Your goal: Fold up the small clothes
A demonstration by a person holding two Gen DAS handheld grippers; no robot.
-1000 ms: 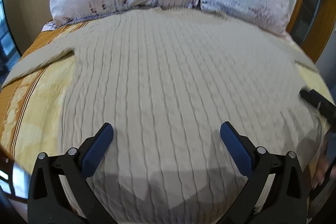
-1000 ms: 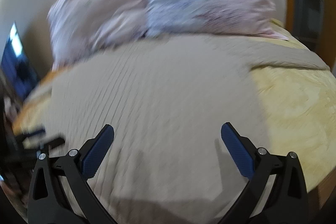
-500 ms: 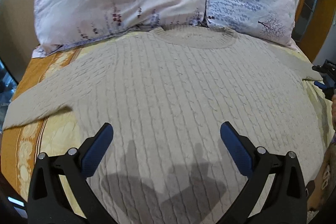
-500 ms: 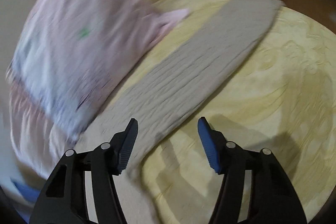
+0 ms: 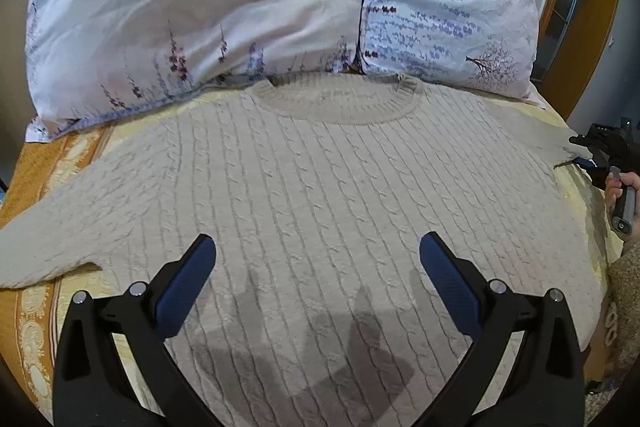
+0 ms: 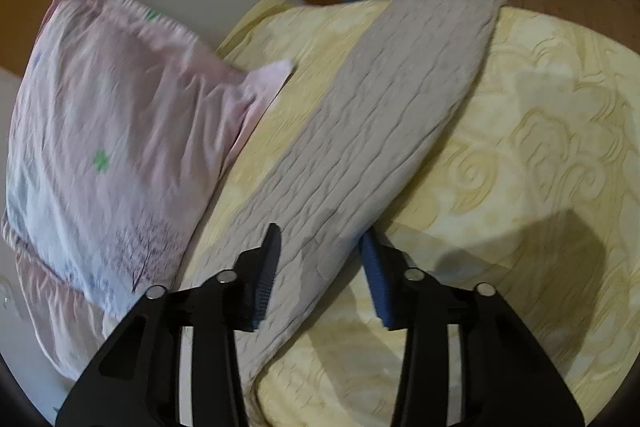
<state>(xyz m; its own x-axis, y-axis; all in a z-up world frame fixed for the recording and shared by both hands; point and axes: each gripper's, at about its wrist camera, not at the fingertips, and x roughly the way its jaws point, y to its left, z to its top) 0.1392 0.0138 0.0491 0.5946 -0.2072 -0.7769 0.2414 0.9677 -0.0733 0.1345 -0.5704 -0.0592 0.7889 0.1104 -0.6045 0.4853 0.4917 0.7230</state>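
Right wrist — my right gripper [image 6: 320, 275] closing across sleeve [image 6: 392, 131], not yet pinched | sleeve runs away up-right | left gripper [image 5: 318, 283] wide open, empty, over sweater [image 5: 320, 195]

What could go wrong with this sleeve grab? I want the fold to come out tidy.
The right gripper is closing around the sweater sleeve near its edge, so it may pinch the yellow bedspread too, or catch only one layer. The left gripper hovers open over the sweater body, so lifting may drag it askew.
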